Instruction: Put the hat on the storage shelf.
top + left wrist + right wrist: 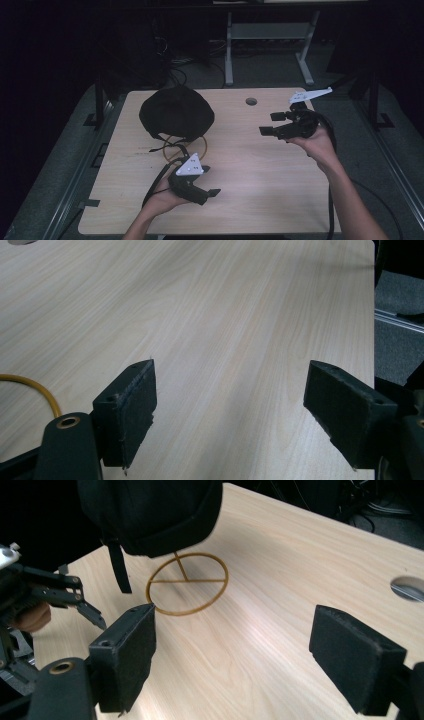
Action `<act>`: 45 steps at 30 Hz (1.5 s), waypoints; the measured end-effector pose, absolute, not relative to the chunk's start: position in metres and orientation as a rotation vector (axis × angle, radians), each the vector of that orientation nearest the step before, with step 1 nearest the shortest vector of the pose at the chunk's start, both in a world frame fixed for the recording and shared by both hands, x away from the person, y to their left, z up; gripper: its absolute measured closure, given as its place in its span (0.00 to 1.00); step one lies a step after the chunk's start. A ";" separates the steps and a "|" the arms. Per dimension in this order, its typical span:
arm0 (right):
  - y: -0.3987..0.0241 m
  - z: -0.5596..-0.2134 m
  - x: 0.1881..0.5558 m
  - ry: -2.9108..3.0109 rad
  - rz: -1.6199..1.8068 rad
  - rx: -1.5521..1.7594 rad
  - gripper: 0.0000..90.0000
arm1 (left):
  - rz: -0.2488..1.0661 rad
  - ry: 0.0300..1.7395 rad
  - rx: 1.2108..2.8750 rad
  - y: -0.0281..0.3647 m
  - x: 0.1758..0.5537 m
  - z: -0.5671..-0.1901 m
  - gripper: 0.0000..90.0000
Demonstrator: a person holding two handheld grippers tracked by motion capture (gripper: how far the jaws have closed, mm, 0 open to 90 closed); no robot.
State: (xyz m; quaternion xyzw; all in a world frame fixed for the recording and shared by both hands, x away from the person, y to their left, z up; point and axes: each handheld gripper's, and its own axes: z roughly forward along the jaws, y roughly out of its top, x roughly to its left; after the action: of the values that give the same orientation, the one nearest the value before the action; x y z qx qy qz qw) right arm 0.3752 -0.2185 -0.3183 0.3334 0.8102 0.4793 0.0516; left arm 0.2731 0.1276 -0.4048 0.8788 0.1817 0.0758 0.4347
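A black cap sits on a thin yellow wire stand whose ring base lies flat on the wooden table. In the right gripper view the cap hangs over the ring base, with a black strap dangling at its left. My left gripper is held low near the table's front, just in front of the stand, and my right gripper hovers at the right, its jaws pointing left toward the cap. Both the left gripper and the right gripper are open with nothing between the pads.
A round cable hole is cut in the table's far side, right of the cap. Behind the table stand a grey desk frame and tangled cables on the dark floor. Part of the yellow wire curves past the left jaw.
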 end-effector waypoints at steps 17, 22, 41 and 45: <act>-0.253 -0.348 0.358 2.434 1.461 1.102 0.20 | 0.189 0.456 2.184 0.126 0.275 -0.406 0.23; -0.259 -0.357 0.354 2.436 1.458 1.127 0.20 | 0.192 0.445 2.190 0.127 0.275 -0.406 0.23; -0.285 -0.390 0.331 2.431 1.431 1.216 0.20 | 0.188 0.459 2.187 0.128 0.274 -0.407 0.23; -0.292 -0.398 0.324 2.427 1.435 1.241 0.20 | 0.181 0.466 2.194 0.128 0.276 -0.409 0.23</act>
State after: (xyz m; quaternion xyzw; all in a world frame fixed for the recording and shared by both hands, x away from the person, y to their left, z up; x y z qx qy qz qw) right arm 0.3236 -0.2922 -0.3977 0.4026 0.7875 0.4656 0.0308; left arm 0.2757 0.1279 -0.4094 0.8797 0.1867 0.0726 0.4313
